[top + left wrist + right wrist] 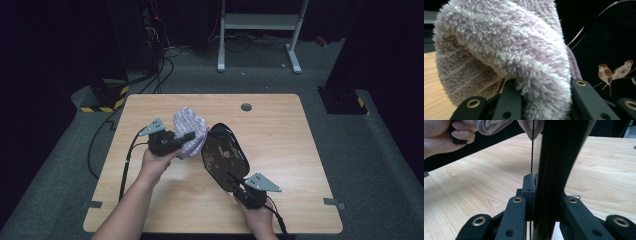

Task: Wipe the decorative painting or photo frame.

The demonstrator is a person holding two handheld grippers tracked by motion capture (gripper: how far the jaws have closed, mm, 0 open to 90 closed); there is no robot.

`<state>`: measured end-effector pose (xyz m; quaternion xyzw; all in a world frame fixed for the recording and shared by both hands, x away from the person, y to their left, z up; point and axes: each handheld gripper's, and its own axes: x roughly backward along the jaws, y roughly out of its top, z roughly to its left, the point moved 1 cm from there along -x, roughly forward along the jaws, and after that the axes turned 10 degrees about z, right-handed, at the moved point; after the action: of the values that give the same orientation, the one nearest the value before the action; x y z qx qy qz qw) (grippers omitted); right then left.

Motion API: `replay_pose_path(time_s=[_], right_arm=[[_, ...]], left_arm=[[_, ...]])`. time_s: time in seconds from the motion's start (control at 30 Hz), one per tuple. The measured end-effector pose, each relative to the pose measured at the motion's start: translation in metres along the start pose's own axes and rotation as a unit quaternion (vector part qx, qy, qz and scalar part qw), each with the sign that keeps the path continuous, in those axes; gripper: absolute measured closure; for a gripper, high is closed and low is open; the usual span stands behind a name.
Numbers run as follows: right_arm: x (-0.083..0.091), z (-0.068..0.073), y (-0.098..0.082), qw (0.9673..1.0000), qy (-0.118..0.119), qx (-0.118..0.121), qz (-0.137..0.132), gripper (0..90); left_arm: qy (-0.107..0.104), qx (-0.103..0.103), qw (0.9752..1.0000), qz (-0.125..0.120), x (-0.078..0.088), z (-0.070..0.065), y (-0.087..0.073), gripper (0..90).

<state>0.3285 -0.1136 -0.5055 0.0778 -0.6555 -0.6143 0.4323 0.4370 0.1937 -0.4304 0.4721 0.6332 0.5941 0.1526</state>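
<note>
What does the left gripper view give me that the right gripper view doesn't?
Left gripper view: the tray's black face with two painted birds, and the fluffy lilac cloth bunched between the left gripper's jaws. Right gripper view: the tray edge-on, clamped in the right gripper, plus the person's left hand. Both show cloth, tray and wooden table.

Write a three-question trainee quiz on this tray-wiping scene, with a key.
1. True or false: the left gripper grips the fluffy cloth.
2. What does the right gripper hold?
A. a cup
B. the black tray by its edge
C. a sponge
3. Fill in: the tray is painted with small ____.

Key: 1 true; 2 B; 3 birds.
</note>
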Motion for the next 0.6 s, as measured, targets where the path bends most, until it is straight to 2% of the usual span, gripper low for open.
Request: replay_pose_path(time_s=[0.13, 0.27, 0.37, 0.53, 0.57, 0.6], right_arm=[[0.0, -0.001, 0.0, 1.0, -0.002, 0.001, 0.001, 79.4], [0.0, 0.0, 0.0, 1.0, -0.003, 0.002, 0.001, 79.3], [0.0, -0.001, 0.0, 1.0, -0.002, 0.001, 0.002, 79.2], [0.0, -0.001, 0.0, 1.0, -0.001, 0.003, 0.002, 78.9], [0.0, -0.001, 0.0, 1.0, -0.001, 0.002, 0.003, 78.8], [0.0, -0.001, 0.0, 1.0, -0.001, 0.002, 0.004, 78.6]], left_arm=[[0.019, -0.002, 0.9998, -0.004, 0.008, 0.001, 0.001, 71.8], [0.047, -0.015, 0.9987, 0.01, 0.018, 0.0, -0.004, 71.5], [0.075, -0.031, 0.9962, 0.032, 0.025, -0.002, -0.013, 71.5], [0.1, -0.039, 0.9923, 0.063, 0.038, -0.002, -0.036, 71.4], [0.105, -0.039, 0.9912, 0.071, 0.041, -0.002, -0.042, 71.4], [0.116, -0.041, 0.9892, 0.081, 0.043, -0.002, -0.048, 71.4]])
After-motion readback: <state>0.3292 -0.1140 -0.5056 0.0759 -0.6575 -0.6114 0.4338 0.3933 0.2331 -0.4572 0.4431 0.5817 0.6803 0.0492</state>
